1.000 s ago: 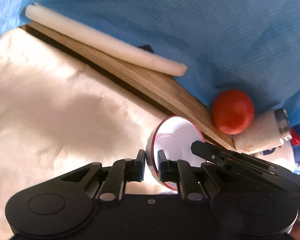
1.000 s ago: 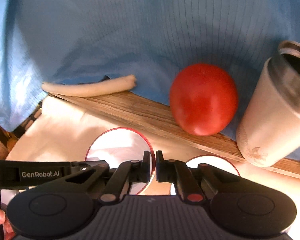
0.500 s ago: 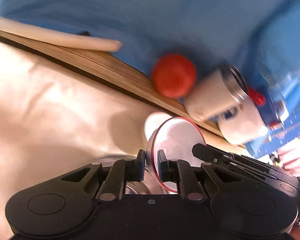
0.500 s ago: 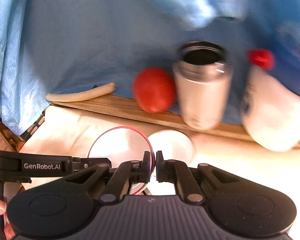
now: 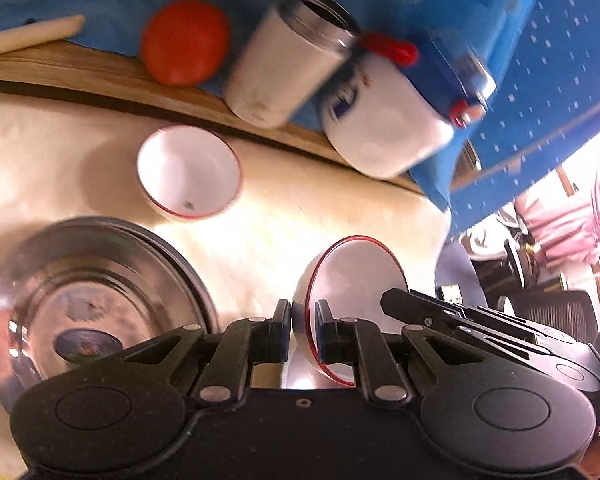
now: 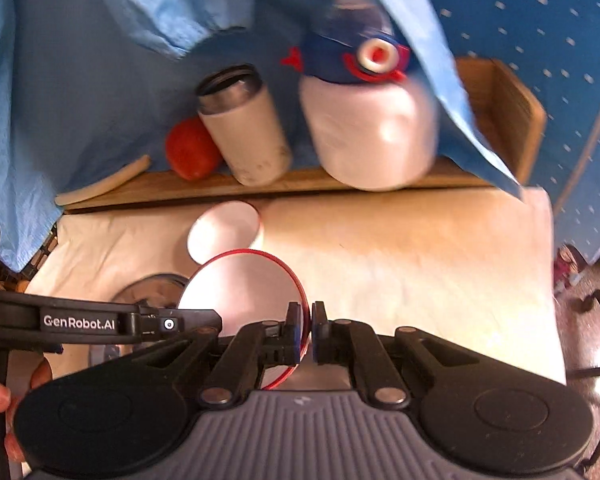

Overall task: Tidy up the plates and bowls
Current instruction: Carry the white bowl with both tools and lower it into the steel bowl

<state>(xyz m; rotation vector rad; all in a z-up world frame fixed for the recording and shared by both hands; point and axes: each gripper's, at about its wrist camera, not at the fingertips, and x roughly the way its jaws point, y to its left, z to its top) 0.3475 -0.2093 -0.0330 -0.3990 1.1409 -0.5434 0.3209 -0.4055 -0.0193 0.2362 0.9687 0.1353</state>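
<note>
Both grippers are shut on the rim of one small white bowl with a red rim, held above the table. In the left wrist view my left gripper (image 5: 303,330) pinches the held bowl (image 5: 352,276); the right gripper's fingers (image 5: 440,312) reach in from the right. In the right wrist view my right gripper (image 6: 306,330) pinches the held bowl (image 6: 240,292); the left gripper (image 6: 172,324) comes in from the left. A second white bowl (image 5: 188,172) stands on the cloth; it also shows in the right wrist view (image 6: 224,230). A steel plate (image 5: 88,296) lies at the left.
A wooden shelf edge (image 6: 260,188) at the back carries a red tomato (image 5: 184,40), a steel-rimmed tumbler (image 5: 284,64), a white and blue jug (image 5: 388,120) and a white stick (image 6: 104,184). A cream cloth (image 6: 420,264) covers the table. Blue fabric hangs behind.
Both grippers have lifted and pulled back with the held bowl. The second bowl, steel plate, tumbler and jug have come into view.
</note>
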